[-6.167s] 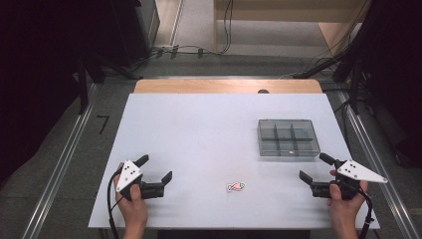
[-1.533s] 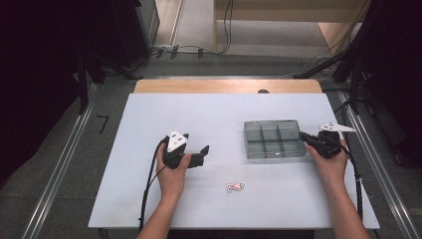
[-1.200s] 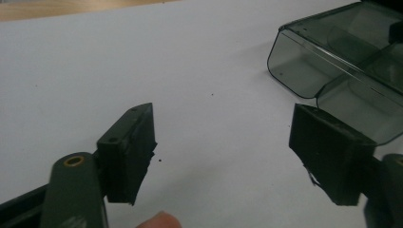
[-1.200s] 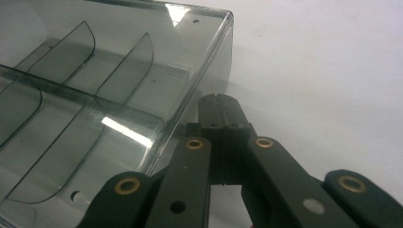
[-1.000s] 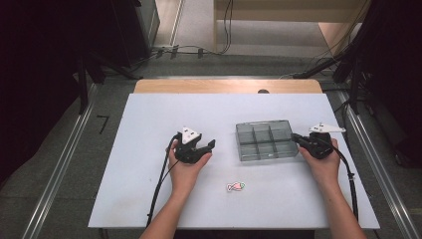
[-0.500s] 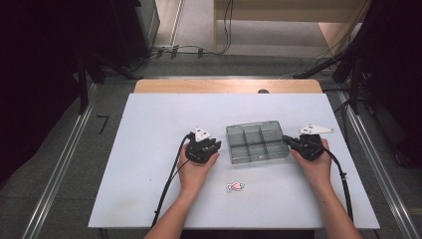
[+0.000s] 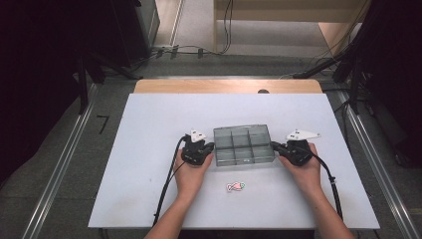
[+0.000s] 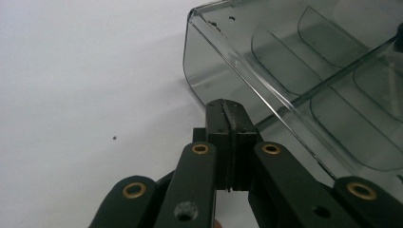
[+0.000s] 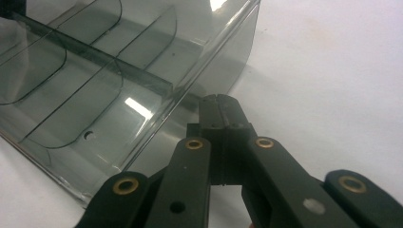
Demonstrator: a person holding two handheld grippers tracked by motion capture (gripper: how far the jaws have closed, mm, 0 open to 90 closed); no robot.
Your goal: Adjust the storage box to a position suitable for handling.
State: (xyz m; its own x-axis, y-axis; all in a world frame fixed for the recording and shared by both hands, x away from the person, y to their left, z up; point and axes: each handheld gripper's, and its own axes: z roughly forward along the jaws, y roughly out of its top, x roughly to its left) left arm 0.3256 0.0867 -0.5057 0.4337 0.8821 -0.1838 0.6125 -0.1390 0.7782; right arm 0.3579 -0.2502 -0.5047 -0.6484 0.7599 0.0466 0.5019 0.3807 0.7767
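A person sits at a white table (image 7: 149, 149) with a two-jaw gripper in each hand. Between the two grippers lies a clear grey plastic organiser box (image 7: 243, 145), divided into six compartments.

The left gripper (image 7: 209, 147) rests just beside the box's left end. Its jaws have just been closing and are now pressed together with nothing between them; in the left gripper view the closed tips (image 8: 227, 116) touch the box's (image 8: 285, 71) end wall near a rounded corner.

The right gripper (image 7: 275, 147) sits against the box's right end. Its jaws are also together, gripping nothing; in the right gripper view the tips (image 9: 217, 105) meet the box's (image 9: 95, 95) wall near its corner.

A small pink, white and green item (image 7: 235, 186) lies on the table nearer the person, between the two forearms and apart from the box.
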